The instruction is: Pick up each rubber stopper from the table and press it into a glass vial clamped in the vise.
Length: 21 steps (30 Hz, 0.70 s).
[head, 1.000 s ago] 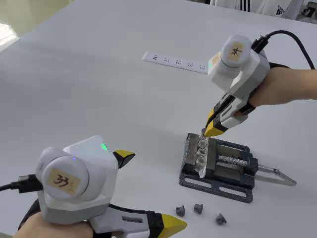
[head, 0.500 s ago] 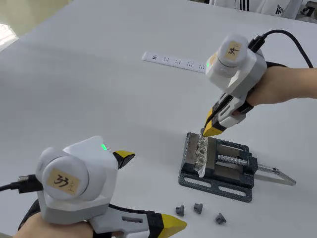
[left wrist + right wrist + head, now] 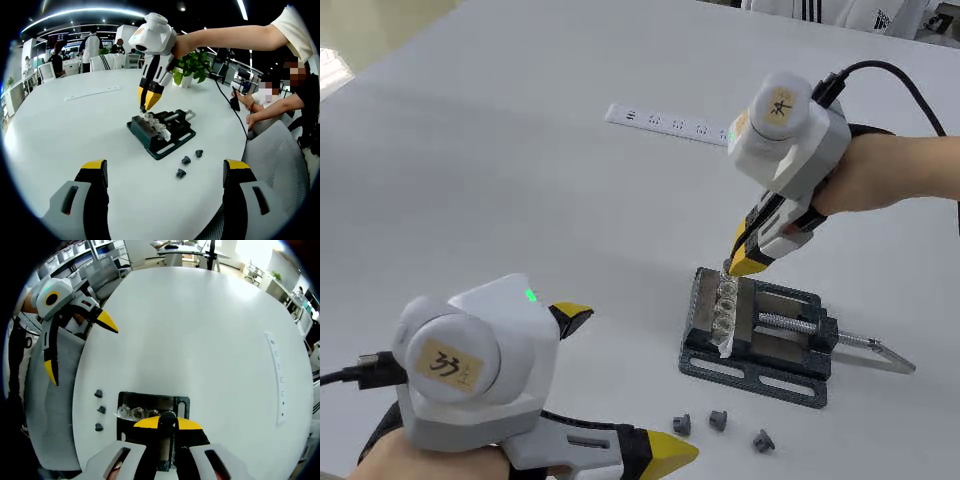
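Observation:
A black vise (image 3: 790, 355) clamps a row of glass vials (image 3: 724, 305) on the white table. My right gripper (image 3: 738, 266) points down at the far end vial, its yellow tips shut on a dark rubber stopper (image 3: 167, 418). The same vise (image 3: 150, 401) and vials (image 3: 131, 413) lie just beyond those tips. Three grey stoppers (image 3: 681, 424) (image 3: 718, 420) (image 3: 763, 440) lie loose in front of the vise. My left gripper (image 3: 620, 385) hovers at the lower left, open and holding nothing. From the left gripper (image 3: 165, 170), the vise (image 3: 172, 142), the right gripper (image 3: 147, 100) and the stoppers (image 3: 186, 160) show ahead.
A white power strip (image 3: 670, 125) lies far back on the table. The vise's handle (image 3: 880, 355) sticks out to the right. A potted plant (image 3: 192, 65), chairs and seated people stand around the table's edge. Bare white tabletop spreads to the left.
My right gripper's body has leaned a little to the left and up while its tips stay over the far end vial. The left gripper has stayed put.

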Tool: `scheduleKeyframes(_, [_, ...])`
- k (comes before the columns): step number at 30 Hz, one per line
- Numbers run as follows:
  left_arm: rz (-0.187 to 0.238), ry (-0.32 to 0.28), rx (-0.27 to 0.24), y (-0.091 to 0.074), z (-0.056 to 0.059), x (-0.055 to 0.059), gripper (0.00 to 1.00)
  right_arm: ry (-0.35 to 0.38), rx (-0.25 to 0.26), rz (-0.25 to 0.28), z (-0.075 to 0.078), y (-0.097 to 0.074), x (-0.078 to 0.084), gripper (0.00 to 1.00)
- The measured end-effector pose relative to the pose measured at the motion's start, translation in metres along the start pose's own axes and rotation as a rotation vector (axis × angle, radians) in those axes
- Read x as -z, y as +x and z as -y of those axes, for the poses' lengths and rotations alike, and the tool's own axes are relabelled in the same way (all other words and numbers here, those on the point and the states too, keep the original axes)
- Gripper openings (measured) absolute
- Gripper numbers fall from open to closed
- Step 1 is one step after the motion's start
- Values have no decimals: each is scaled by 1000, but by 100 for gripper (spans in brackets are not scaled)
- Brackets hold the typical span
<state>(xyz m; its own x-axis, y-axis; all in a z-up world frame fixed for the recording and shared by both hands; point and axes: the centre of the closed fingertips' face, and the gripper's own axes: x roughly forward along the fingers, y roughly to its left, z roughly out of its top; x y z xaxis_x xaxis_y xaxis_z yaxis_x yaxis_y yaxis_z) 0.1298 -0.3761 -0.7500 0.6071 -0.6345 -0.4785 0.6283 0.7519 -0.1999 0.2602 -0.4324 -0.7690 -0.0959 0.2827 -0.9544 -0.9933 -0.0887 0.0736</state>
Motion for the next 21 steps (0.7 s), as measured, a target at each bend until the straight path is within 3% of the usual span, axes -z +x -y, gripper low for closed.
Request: scheduleKeyframes(21, [3, 1, 4, 2, 1, -1, 95, 32, -7, 23, 3, 1, -1, 7])
